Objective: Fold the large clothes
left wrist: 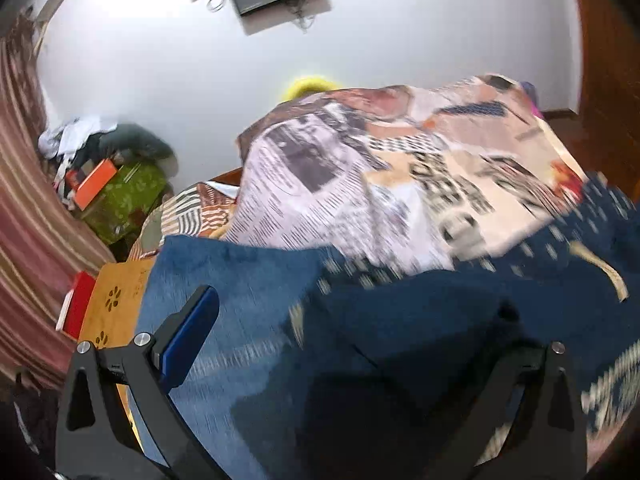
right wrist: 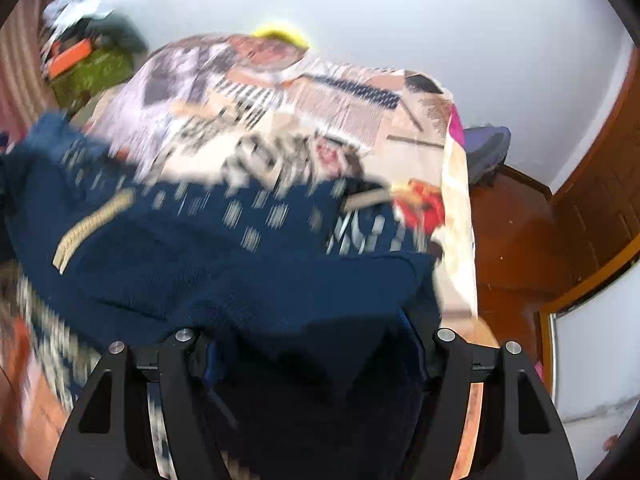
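A large dark blue knitted garment (left wrist: 400, 320) with pale woven patterns lies spread on a bed with a patchwork-print bedspread (left wrist: 380, 168). In the left wrist view my left gripper (left wrist: 348, 344) is wide open over the garment; its left finger with the blue pad (left wrist: 188, 340) shows, and dark cloth covers the right finger. In the right wrist view the same garment (right wrist: 224, 264) is bunched between the jaws of my right gripper (right wrist: 312, 360). The cloth hides both fingertips, so I cannot tell whether it grips. Both views are motion-blurred.
A wooden lap table (left wrist: 116, 304) with a red box (left wrist: 76, 308) stands left of the bed. A striped curtain (left wrist: 24, 216) hangs at far left. A clutter pile with a green cloth (left wrist: 128, 196) sits against the white wall. Brown floor (right wrist: 516, 248) and a wooden door (right wrist: 600, 184) lie to the right.
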`<control>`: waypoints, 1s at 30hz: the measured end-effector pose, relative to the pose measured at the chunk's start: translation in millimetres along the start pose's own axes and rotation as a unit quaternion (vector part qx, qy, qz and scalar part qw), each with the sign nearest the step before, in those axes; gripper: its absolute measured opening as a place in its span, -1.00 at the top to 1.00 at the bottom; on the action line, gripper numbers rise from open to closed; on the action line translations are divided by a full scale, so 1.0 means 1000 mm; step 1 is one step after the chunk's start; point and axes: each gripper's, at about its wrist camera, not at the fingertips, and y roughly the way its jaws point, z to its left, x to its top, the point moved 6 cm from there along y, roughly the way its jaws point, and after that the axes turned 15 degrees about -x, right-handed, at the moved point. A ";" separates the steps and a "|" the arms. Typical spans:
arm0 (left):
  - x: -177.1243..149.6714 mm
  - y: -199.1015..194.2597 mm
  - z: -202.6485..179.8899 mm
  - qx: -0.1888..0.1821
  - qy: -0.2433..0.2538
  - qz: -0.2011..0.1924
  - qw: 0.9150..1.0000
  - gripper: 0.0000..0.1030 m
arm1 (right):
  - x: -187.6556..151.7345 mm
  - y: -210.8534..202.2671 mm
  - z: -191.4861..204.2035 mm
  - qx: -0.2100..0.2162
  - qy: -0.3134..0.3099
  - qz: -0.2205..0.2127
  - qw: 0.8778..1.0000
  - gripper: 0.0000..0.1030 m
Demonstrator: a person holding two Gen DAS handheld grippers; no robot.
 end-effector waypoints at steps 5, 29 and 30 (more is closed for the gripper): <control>0.023 0.001 0.015 -0.026 -0.048 -0.022 0.998 -0.99 | 0.042 0.000 -0.027 0.010 0.098 -0.017 0.995 -0.26; -0.085 -0.034 -0.050 -0.071 -0.004 0.051 0.996 -0.99 | -0.062 -0.033 0.034 0.051 -0.046 0.036 0.997 -0.26; -0.090 -0.037 -0.046 -0.073 -0.011 0.055 0.996 -0.99 | -0.065 -0.038 0.032 0.052 -0.043 0.037 0.997 -0.26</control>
